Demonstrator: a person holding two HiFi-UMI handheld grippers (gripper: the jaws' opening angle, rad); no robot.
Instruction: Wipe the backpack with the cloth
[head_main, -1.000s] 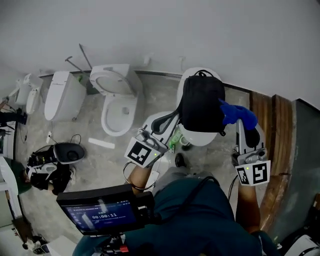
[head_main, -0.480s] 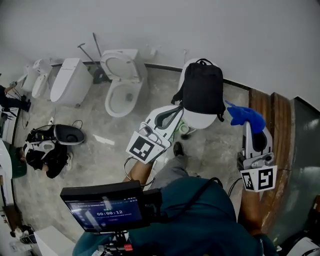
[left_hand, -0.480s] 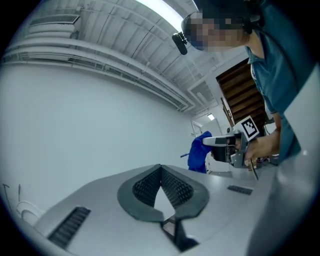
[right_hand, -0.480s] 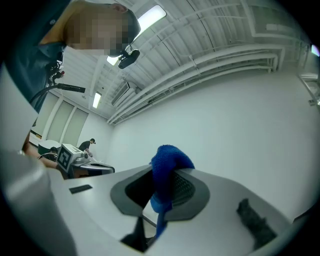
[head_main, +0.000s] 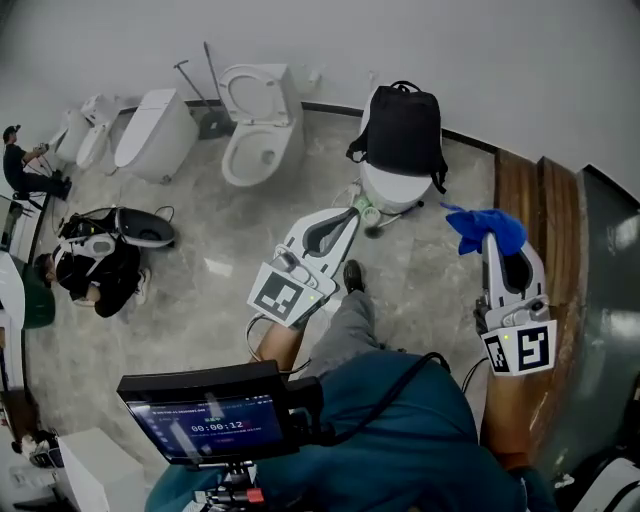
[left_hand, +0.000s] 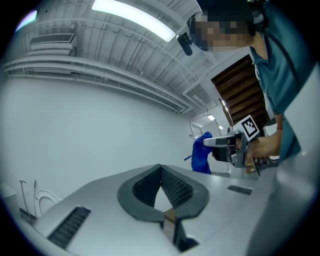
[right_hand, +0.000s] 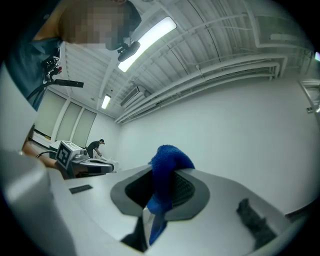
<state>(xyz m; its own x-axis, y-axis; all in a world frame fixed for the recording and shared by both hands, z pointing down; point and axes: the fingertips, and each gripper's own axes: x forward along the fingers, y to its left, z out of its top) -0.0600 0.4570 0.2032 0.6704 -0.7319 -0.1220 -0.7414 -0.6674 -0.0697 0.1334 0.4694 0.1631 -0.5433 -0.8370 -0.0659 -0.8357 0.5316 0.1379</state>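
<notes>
Marble floor; backpack rests on a toilet at 12 o'clock, apart from both tools. Right tool clamps blue cloth; left tool closed, empty. Risk: unsteadied backpack could slide off when wiped.

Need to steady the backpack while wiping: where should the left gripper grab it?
Probably the top handle, coming from above: the backpack stands upright on the toilet and that loop sticks up clear. The left gripper is shut; open it first.
</notes>
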